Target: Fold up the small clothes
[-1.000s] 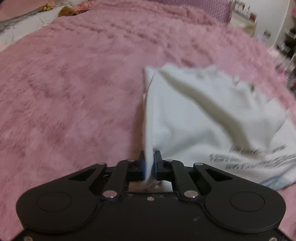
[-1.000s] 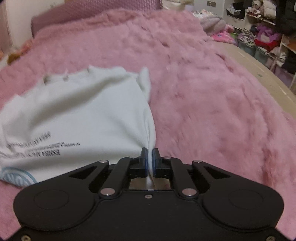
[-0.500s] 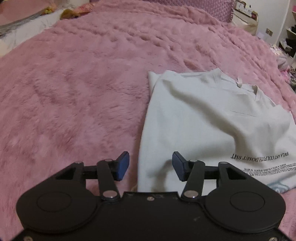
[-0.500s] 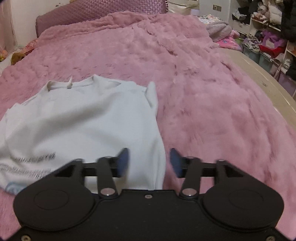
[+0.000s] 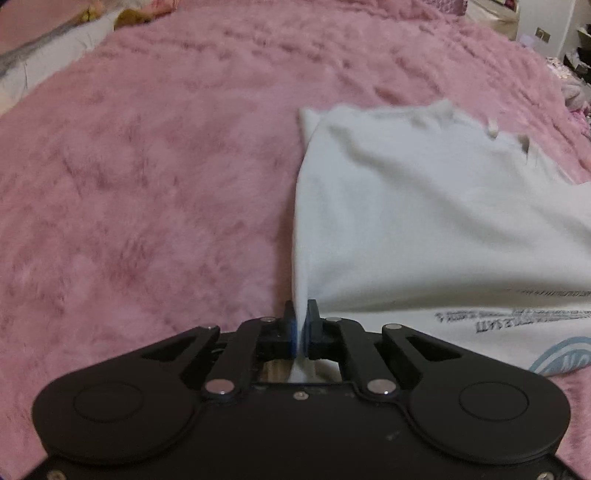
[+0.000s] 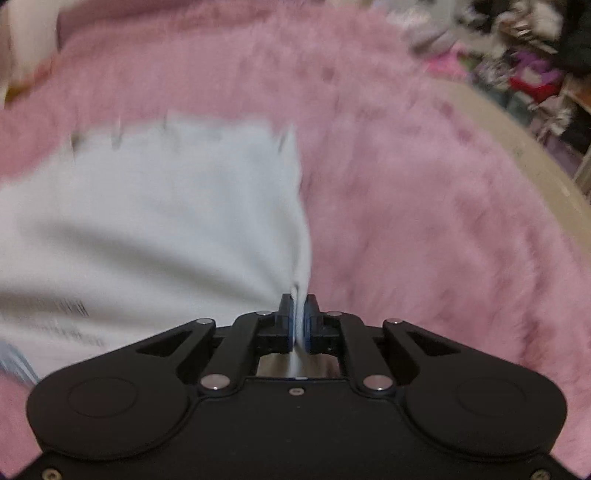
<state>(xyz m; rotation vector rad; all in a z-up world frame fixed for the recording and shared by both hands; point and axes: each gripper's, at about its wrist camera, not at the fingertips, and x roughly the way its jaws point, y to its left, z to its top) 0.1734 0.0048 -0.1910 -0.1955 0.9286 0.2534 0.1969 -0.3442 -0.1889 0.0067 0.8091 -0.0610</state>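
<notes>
White shirt (image 5: 424, 221) lies on a bed covered by a pink fluffy blanket (image 5: 147, 166); the near corners are lifted, each pinched in a gripper.

Left gripper (image 5: 302, 325): fingers together, clamped on the shirt's left near edge; a fold of cloth runs down between them. Right gripper (image 6: 300, 319): fingers together, clamped on the shirt's (image 6: 166, 221) right near edge in the same way.

Surroundings: blanket (image 6: 424, 221) bare around the shirt, nothing lying across it. Pale bedding and a yellowish item (image 5: 125, 16) at the far left corner, too small to identify. Cluttered shelves and piled clothes (image 6: 528, 70) beyond the bed's right side.

Hard to read: dark lines of print (image 5: 517, 321) and a light-blue curved graphic (image 5: 561, 358) near the hem, text illegible and cut off by the frame edge. Right wrist view heavily motion-blurred; collar detail is smeared. The gripper bodies hide the nearest hem.
</notes>
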